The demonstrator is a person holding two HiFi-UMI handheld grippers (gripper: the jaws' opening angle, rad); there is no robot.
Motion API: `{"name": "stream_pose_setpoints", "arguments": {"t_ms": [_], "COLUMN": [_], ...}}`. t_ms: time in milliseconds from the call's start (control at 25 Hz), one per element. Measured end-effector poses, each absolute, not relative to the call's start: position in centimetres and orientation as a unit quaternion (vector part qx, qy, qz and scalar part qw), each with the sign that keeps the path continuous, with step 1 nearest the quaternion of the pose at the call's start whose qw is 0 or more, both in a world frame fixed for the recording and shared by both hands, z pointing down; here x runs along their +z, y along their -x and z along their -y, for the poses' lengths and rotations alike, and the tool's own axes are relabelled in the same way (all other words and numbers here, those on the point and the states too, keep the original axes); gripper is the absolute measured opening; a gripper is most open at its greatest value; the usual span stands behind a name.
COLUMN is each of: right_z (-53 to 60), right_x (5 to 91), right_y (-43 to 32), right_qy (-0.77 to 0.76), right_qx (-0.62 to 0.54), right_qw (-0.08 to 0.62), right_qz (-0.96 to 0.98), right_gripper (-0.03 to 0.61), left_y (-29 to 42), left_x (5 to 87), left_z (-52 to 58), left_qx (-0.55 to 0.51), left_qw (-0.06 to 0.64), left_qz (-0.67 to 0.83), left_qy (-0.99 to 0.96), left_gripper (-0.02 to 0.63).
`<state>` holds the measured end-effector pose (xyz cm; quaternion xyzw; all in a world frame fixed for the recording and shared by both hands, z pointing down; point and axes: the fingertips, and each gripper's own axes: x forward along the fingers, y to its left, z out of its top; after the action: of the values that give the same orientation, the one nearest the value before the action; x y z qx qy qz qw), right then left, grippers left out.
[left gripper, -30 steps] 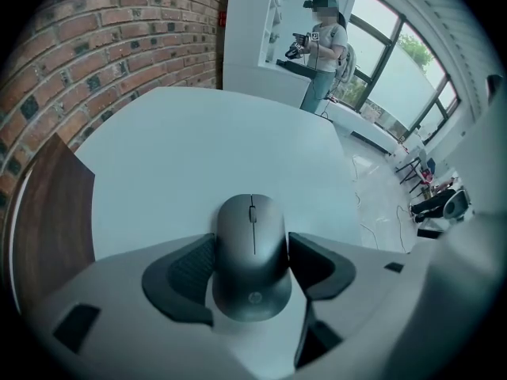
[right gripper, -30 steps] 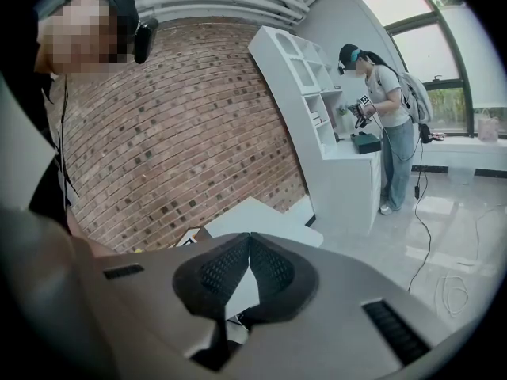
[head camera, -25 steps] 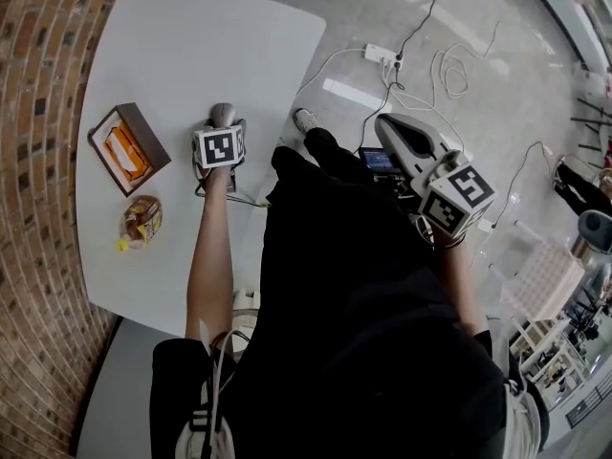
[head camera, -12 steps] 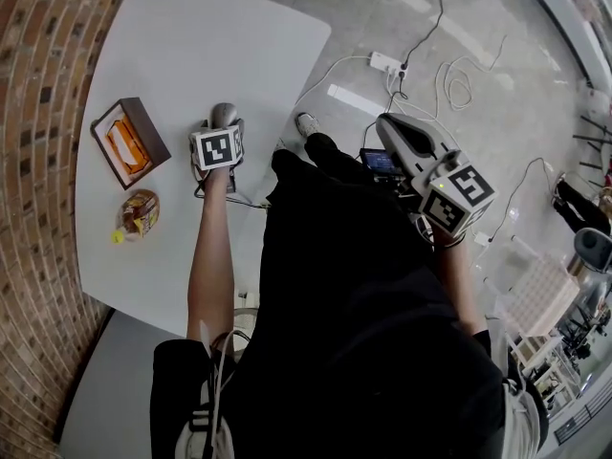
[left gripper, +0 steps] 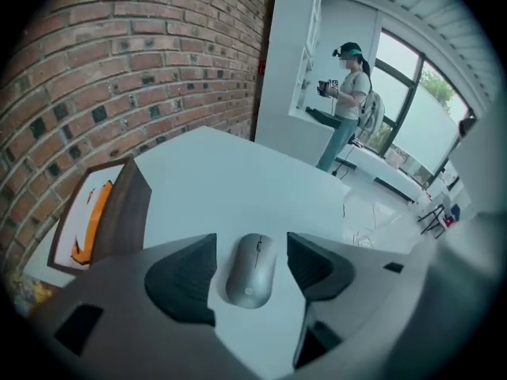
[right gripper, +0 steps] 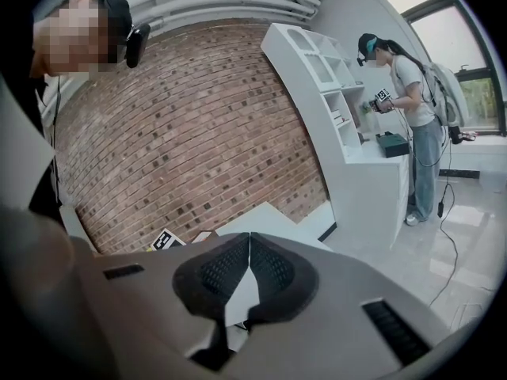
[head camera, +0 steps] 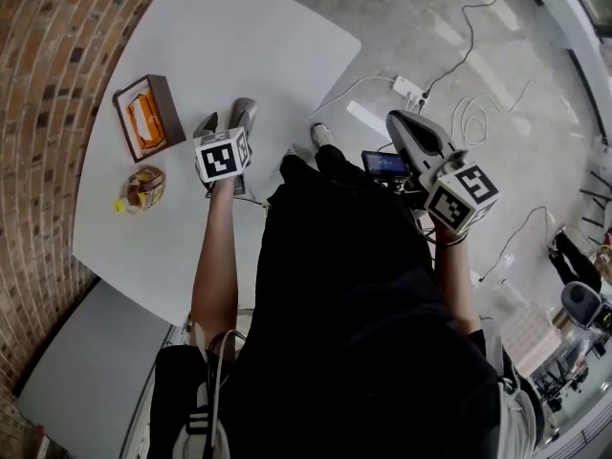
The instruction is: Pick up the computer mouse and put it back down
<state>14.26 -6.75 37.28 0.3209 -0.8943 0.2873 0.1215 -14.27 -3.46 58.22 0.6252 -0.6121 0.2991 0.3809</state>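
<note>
Left jaws closing, now raised, mouse (left gripper: 252, 269) between

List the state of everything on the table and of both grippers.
mouse: lying flat on the table, nothing touching it.
left gripper: jaws apart and closing; the mouse shows between them, pads clear of it.
right gripper: shut, empty.
box: top open, orange contents showing.
snack packet: lying flat beside the box.

mouse (left gripper: 252, 269): on table (head camera: 258, 36) | box (head camera: 148, 116): left of mouse | packet (head camera: 142, 187): beside box
</note>
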Motion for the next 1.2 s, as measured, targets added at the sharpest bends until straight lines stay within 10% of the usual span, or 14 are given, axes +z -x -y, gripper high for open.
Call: {"name": "stream_pose_setpoints", "arguments": {"t_ms": [1200], "right_z": [7.1], "right_x": [38.1], "right_y": [-3.7], "right_qy": [-0.099], "right_qx": [0.26], "right_qw": [0.159], "right_qz": [0.947], "right_gripper": [0.017], "left_y": [12.0], "left_x": [39.6], "left_z": [-2.2], "left_qx": [0.022], "left_qw": [0.319], "left_qz": [0.699], "left_qy": [-0.64], "left_gripper": [0.043]}}
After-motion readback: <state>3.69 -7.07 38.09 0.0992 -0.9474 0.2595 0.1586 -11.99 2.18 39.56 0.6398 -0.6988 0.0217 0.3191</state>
